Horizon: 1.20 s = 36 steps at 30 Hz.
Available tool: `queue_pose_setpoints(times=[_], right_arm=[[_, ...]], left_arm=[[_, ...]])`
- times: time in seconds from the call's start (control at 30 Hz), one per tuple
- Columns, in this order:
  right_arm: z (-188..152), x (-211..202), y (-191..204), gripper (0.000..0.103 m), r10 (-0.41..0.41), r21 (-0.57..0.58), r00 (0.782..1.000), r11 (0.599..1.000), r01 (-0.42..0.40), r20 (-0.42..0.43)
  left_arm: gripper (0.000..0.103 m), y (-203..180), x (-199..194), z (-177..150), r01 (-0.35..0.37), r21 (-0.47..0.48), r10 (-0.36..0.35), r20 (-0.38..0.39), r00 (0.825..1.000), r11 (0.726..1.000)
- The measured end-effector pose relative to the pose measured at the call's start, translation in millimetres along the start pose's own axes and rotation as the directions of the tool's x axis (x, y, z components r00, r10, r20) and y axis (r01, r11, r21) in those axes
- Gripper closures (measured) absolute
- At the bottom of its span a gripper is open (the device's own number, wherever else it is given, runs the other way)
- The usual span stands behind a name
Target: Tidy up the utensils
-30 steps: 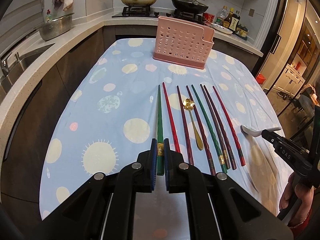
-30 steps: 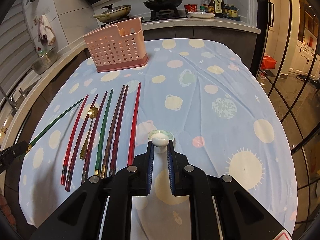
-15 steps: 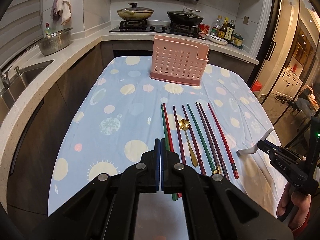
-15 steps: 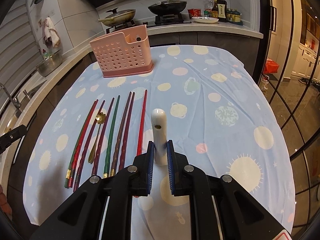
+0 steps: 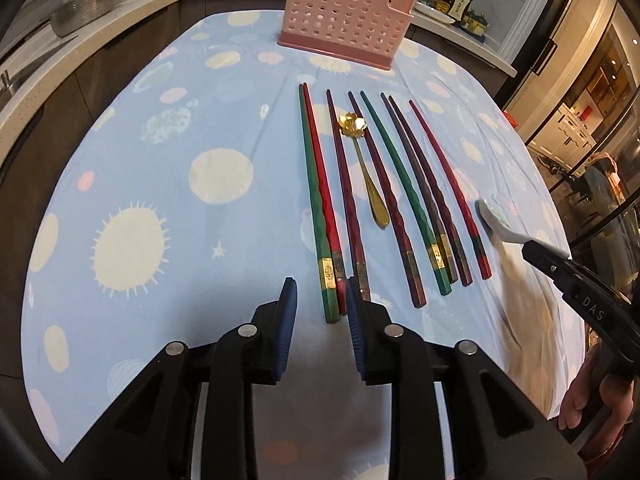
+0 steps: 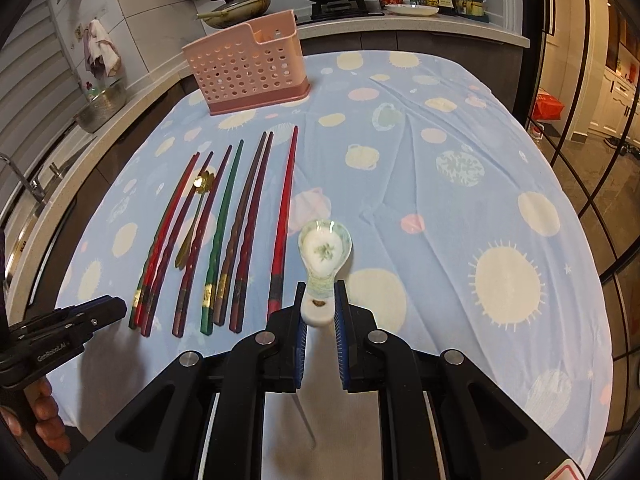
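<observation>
Since half a second ago the left tool [image 5: 319,296] has opened and the green chopstick [image 5: 316,208] lies flat on the counter [image 5: 160,152] beside a red one, its gold-banded end between the spread blue pads. Right tool [image 6: 320,300] has lowered; the white spoon [image 6: 323,258] now lies bowl-up on the cloth. Its pads flank the spoon's handle end with slight gaps showing, so the grip appears released. Left tool sits low over the near edge, pointing at the far edge. Other chopsticks and a gold spoon [image 5: 362,168] lie in a row between the two tools. Pink holder [image 5: 344,12] stands upright at the far edge, well apart from the row.
</observation>
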State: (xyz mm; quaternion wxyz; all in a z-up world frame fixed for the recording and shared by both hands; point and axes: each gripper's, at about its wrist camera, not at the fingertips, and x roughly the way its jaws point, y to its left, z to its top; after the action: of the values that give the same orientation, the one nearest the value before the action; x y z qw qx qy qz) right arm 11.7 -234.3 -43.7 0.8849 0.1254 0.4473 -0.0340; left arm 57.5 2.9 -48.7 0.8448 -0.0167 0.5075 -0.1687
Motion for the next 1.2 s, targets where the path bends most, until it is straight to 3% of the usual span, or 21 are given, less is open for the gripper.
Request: queue_pose_setpoints(times=[0.23, 0.4, 0.47, 0.63, 0.93, 1.03, 1.2], right_arm=[[-11, 10, -1, 0.087, -0.010, 0.005, 1.000, 1.000, 0.010, -0.028], [-12, 7, 2, 0.070, -0.002, 0.004, 1.000, 1.000, 0.002, -0.024], [-13, 6, 2, 0.070, 0.006, 0.008, 1.000, 1.000, -0.006, -0.021], [-16, 10, -4, 0.070, 0.013, 0.037, 0.999, 0.999, -0.011, -0.041], [-8, -5, -21, 0.070, 0.113, 0.139, 0.994, 0.984, -0.110, -0.012], [-4, -5, -26, 0.075, 0.117, 0.157, 0.993, 0.981, -0.114, -0.005], [-7, 6, -26, 0.092, 0.116, 0.157, 0.992, 0.982, -0.108, -0.042]], left_arm=[[0.079, 2, 9, -7, -0.022, 0.016, 0.022, -0.011, 1.000, 1.000], [0.083, 11, 8, -5, -0.037, 0.002, 0.037, -0.014, 0.999, 0.999], [0.086, 14, 8, -4, -0.070, -0.002, 0.070, -0.014, 0.997, 0.998], [0.086, 13, 8, -3, -0.068, 0.015, 0.069, -0.016, 0.998, 0.998], [0.086, 15, 10, 0, -0.030, -0.021, 0.029, -0.026, 0.999, 0.999], [0.086, 14, 11, 0, -0.029, -0.018, 0.029, -0.028, 0.999, 0.999], [0.087, 14, 11, -1, -0.031, -0.019, 0.031, -0.028, 0.999, 0.999]])
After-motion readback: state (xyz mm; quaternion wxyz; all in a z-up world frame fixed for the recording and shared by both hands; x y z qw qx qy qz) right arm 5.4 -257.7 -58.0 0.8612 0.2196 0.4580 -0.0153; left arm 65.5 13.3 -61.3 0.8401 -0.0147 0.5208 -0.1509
